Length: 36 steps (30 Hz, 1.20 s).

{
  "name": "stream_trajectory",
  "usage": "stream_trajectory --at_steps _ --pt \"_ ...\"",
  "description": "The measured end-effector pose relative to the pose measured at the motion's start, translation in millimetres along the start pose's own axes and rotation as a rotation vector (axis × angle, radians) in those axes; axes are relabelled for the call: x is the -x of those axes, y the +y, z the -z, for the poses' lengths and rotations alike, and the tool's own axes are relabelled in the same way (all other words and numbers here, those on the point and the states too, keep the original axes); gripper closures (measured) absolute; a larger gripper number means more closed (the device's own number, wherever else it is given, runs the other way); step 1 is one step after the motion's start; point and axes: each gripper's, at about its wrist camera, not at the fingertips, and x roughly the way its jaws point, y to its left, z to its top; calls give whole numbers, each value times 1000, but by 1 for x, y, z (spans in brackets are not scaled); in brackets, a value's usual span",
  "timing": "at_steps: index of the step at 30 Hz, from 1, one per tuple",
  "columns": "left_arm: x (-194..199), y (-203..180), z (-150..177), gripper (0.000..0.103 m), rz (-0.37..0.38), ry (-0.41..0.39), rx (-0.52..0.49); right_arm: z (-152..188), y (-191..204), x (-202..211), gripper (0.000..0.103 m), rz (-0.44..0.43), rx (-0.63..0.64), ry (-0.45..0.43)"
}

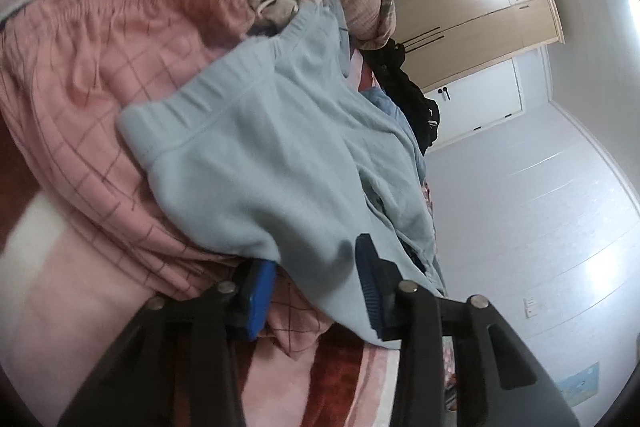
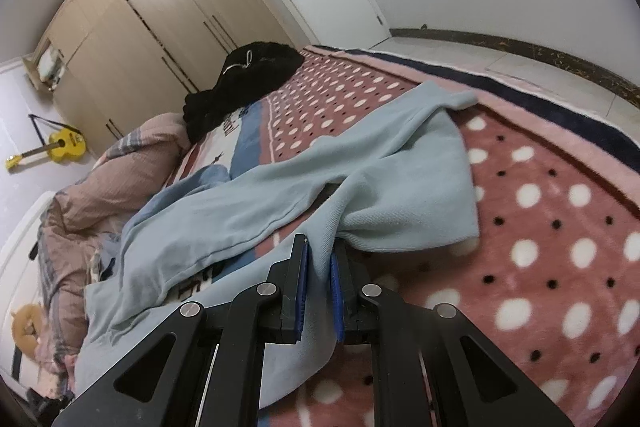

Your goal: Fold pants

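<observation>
Blue pants (image 2: 256,203) between right tongs (image 2: 320,259)

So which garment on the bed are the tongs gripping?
The light blue pants: the right tongs pinch their fabric. The left tongs straddle their edge, open. The pink checked pants and black garment lie untouched.

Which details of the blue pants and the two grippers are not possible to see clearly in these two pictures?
- Left wrist view: the light blue pants cover one fingertip of the left gripper, so contact is unclear.
- Left wrist view: pink checked garment blurred.
- Right wrist view: right gripper hides the pinched cloth edge.
- Neither view shows the pants whole.
</observation>
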Motion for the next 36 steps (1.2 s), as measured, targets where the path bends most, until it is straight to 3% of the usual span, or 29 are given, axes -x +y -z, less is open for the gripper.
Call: stream_trajectory --at_steps 4,5,6,8,11,16,20,22,26,29,30,32,34,36 --pt "-1 -4 0 68 -37 -11 -29 2 -6 7 98 18 20 -17" --pt "-1 -3 1 60 -57 -2 -28 2 -7 9 98 21 23 -21" --pt "-1 -3 1 46 -70 7 -27 1 -10 12 98 25 19 -30" --pt "4 -1 2 31 -76 -11 -26 -1 -15 17 98 22 4 -45" --pt "19 2 -2 26 -80 -82 -44 -4 -20 21 98 24 8 -46" --pt "14 22 -17 26 -16 -72 39 0 -18 18 98 36 32 -29" --pt "14 20 -25 49 -13 -99 21 2 -20 15 98 32 14 -21" --pt "17 11 -26 54 -4 -105 -17 3 -20 15 98 33 16 -20" --pt "5 10 -33 62 -63 -65 -34 3 -21 13 98 36 13 -16" --pt "-6 15 -35 89 -99 -30 -25 4 -23 9 96 42 3 -4" --pt "-8 14 -36 94 -115 -34 -41 4 -25 7 94 45 -3 4" --pt "-5 10 -35 98 -130 -48 -77 4 -31 4 80 58 -29 10" --pt "1 3 -37 99 -129 -58 -111 3 -41 1 72 67 -67 13" --pt "6 -5 -42 100 -122 -70 -138 3 -48 -3 76 80 -81 22"
